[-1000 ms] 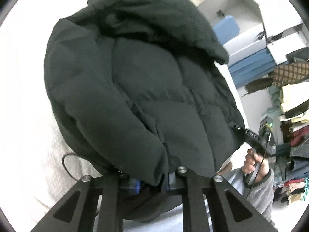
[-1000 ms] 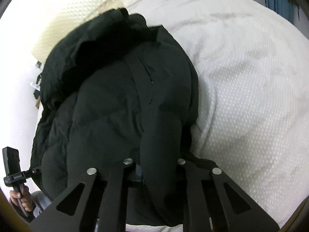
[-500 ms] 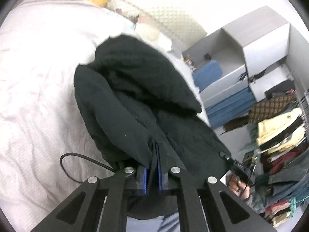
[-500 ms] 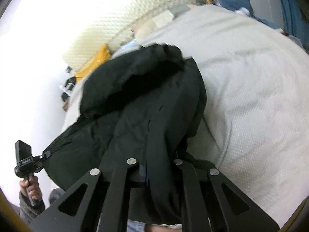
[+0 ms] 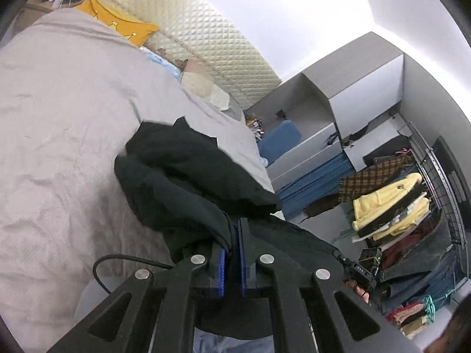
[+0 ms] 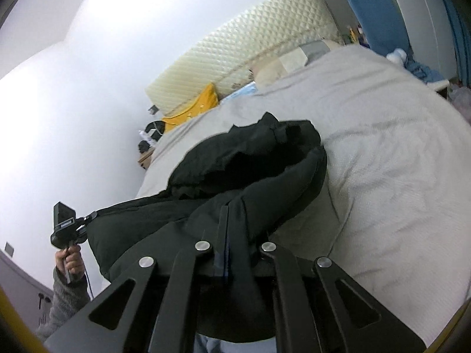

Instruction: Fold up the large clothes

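I have the black jacket (image 5: 188, 182) pinched in both grippers. My left gripper (image 5: 232, 253) is clamped narrow on a fold of its fabric, blue pads nearly together, and my right gripper (image 6: 231, 229) is likewise closed down on a thick roll of it. The jacket hangs between the two, raised at my end, while its far end with the hood slumps onto the bed (image 5: 59, 117).

My main worry is the grip. The padding is puffy and slick-looking, and each gripper holds only a thin bite of a bulky roll, so the weight could pull the fabric out on one side, I think, and the jacket would drop in a heap.

The second risk is the layers. The far end is bunched, not flat, so if I lay it down as it is, the sleeve and hood may end up trapped crooked inside the fold.

A black cable (image 5: 117, 260) loops just under my left gripper; it could snag the hem as I lower it. The fisheye edges are blurred, so I cannot judge the bed edge well.
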A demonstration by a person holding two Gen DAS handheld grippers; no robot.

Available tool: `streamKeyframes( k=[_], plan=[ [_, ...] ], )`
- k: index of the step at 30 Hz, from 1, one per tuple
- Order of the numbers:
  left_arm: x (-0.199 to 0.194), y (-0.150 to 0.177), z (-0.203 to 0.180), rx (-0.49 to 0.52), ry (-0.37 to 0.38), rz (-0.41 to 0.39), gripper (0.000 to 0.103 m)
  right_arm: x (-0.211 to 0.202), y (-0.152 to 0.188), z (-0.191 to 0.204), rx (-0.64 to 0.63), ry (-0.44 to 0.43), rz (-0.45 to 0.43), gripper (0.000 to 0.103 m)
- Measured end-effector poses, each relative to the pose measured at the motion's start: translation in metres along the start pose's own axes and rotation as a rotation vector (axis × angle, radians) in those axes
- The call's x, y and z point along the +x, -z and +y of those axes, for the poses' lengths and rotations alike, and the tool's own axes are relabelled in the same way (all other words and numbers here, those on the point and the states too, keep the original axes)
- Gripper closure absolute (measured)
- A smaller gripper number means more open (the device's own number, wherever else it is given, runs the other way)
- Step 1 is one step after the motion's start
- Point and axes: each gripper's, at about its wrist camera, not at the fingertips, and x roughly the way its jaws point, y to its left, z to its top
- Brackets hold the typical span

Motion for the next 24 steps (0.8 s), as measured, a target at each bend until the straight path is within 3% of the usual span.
streamKeyframes(
  k=[4,8,17,24],
  plan=[
    [-0.020,-0.001,-0.017,0.025,0.020,-0.011,0.097,-0.028,0.001,0.019,-0.025,-0.019,-0.044,0.098],
    [-0.019,-0.016,-0.023,0.047,-0.011,-0.012,0.096,-0.032,-0.013,0.027,-0.049,-0.020,-0.060,0.098],
    [0.046,-0.101,-0.022,0.028,-0.137,0.009,0.096,0.038,-0.100,-0.015,0.089,0.011,-0.062,0.098],
    [0.115,-0.160,-0.029,0.048,-0.312,0.002,0.095,0.105,-0.164,-0.040,0.168,0.147,-0.027,0.098]
  ],
)
